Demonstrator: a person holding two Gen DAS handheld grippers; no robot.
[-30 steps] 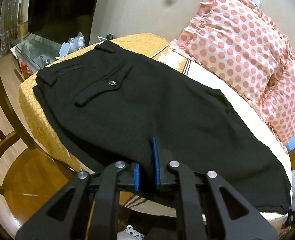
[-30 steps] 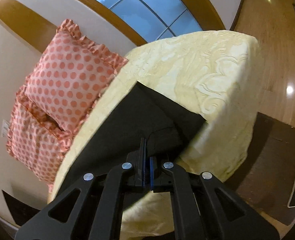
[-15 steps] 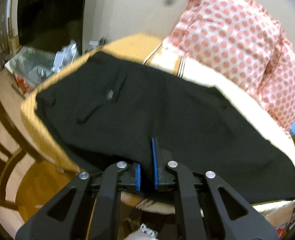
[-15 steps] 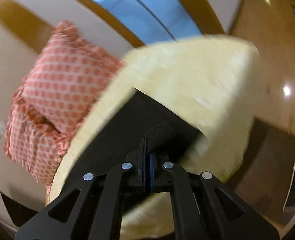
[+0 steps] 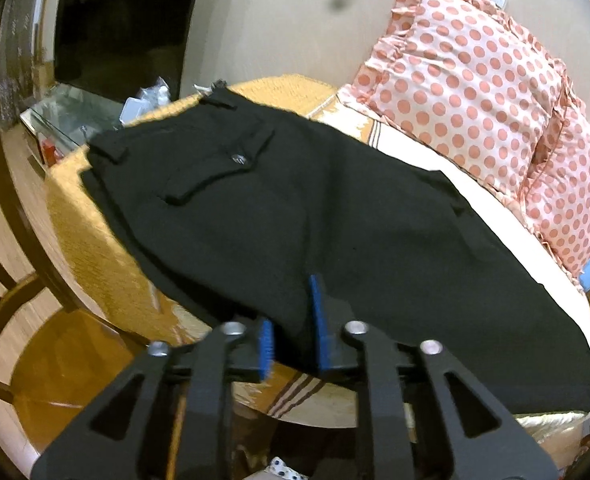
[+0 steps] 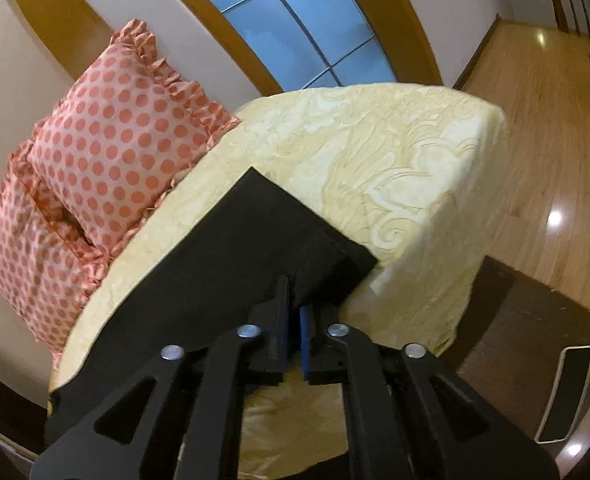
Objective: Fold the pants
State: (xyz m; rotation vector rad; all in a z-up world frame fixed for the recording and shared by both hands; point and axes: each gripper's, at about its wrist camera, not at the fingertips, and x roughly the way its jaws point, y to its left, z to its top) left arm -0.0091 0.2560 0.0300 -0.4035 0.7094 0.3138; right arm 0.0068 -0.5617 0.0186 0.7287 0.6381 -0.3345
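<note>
Pants (image 5: 315, 208) lie flat on the bed (image 6: 395, 152), their near edge between both grippers' just-parted, opening jaws.

No readable text, label, brand or number shows in either view. Nothing on the fabrics or walls carries legible writing.

We're in a home, a bedroom: bed (image 6: 395, 160) w/ yellow patterned cover, two polka-dot pillows (image 5: 467, 80) vs. the wall, arched window (image 6: 295, 28), wood floor (image 6: 543, 128), TV (image 5: 115, 32) on a glass stand, wooden chair (image 5: 23, 280).
</note>
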